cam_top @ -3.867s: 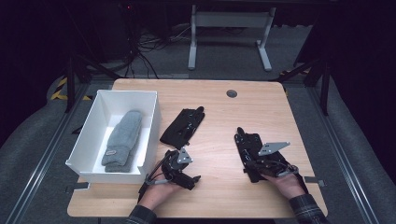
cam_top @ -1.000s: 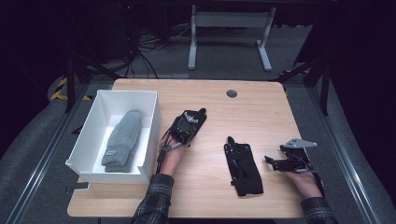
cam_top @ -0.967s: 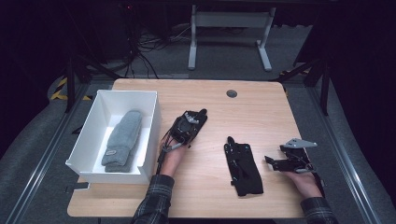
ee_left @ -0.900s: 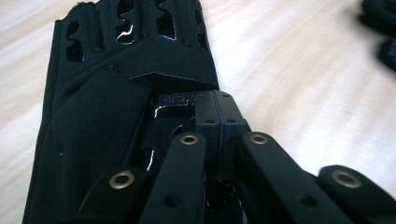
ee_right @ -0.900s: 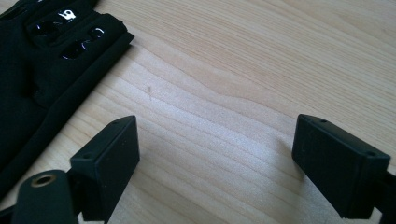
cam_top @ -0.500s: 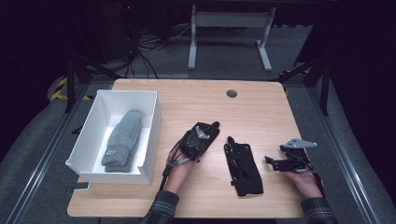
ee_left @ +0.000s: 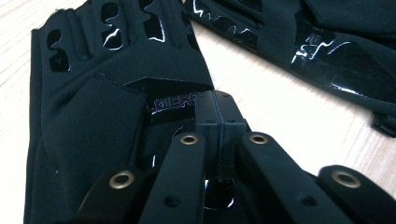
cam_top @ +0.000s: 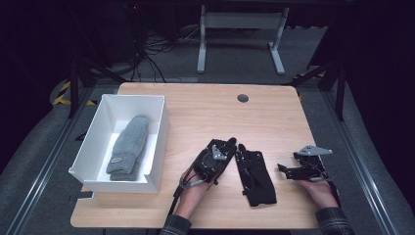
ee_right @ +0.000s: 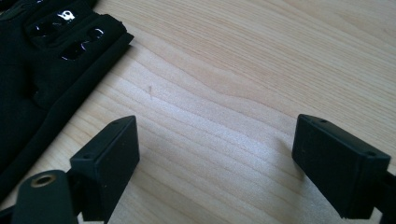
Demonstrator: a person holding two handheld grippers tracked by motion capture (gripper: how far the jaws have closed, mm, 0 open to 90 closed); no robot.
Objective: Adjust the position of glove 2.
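now | left tongs [ee_left: 217,109] clamp black glove [ee_left: 93,93] | right tongs [ee_right: 215,158] agape

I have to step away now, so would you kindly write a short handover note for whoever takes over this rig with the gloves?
Left gripper: jaws shut on a fold of the first black glove, gripping it beside the second one at mid-table.
Right gripper: jaws open with nothing between them, resting near the table's right edge.
Second black glove: lies flat on the table between the two grippers.
White box: at the table's left edge, holding grey mittens.
Done: both black gloves are side by side.
Left, probably: release the first glove and square up the pair; I cannot tell where they go next.
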